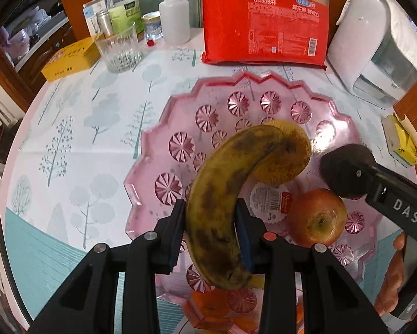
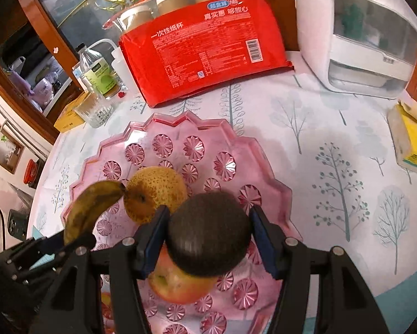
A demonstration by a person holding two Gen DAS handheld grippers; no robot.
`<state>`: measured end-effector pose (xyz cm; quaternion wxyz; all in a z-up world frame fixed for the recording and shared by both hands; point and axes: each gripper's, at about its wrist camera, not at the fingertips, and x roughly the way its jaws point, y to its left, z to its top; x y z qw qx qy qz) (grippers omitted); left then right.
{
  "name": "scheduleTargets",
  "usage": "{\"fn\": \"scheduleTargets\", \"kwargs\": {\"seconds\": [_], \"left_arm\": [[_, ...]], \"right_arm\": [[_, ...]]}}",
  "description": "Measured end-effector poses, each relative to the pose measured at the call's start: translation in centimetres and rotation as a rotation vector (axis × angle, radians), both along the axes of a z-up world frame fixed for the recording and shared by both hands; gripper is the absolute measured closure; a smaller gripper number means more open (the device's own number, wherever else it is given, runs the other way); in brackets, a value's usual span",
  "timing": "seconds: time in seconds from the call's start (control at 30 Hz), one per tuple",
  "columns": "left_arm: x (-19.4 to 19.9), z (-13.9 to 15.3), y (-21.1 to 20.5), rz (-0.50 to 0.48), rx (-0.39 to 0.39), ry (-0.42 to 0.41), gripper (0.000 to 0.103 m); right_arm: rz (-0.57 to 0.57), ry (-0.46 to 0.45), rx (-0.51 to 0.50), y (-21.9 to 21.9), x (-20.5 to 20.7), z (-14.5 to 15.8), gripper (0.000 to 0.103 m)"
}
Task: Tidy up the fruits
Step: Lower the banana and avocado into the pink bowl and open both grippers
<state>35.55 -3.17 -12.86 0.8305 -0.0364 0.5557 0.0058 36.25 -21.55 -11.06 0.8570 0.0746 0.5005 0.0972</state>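
Observation:
A spotted brown-yellow banana hangs over the pink plastic fruit tray, and my left gripper is shut on its middle. A speckled pear lies in the tray behind it, and a red-yellow apple lies to the right. In the right wrist view my right gripper is shut on a dark round avocado, held just above the apple in the tray. The pear and banana are at its left.
A red pack of paper cups and a white appliance stand behind the tray. A drinking glass, bottles and a yellow box are far left. A tissue box lies right. A hand shows low right.

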Motion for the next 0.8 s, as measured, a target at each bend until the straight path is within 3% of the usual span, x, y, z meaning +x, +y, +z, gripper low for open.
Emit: {"fn": "scheduleTargets", "kwargs": {"seconds": [0.17, 0.23, 0.3, 0.53, 0.8], "left_arm": [[-0.4, -0.1, 0.0, 0.02, 0.037, -0.005, 0.066], [-0.7, 0.5, 0.0, 0.026, 0.033, -0.021, 0.039], [-1.1, 1.3, 0.1, 0.041, 0.048, -0.054, 0.025], [-2.4, 2.6, -0.6, 0.012, 0.086, -0.079, 0.023], [-3.5, 3.0, -0.4, 0.001, 0.07, -0.077, 0.023]], "right_arm": [[0.047, -0.044, 0.003, 0.9, -0.3, 0.8, 0.041], [0.061, -0.057, -0.008, 1.3, -0.6, 1.1, 0.041], [0.07, -0.064, -0.03, 1.8, -0.8, 1.4, 0.041], [0.09, -0.064, -0.017, 2.5, -1.8, 2.3, 0.041], [0.085, -0.077, -0.018, 2.7, -3.2, 3.3, 0.041]]}}
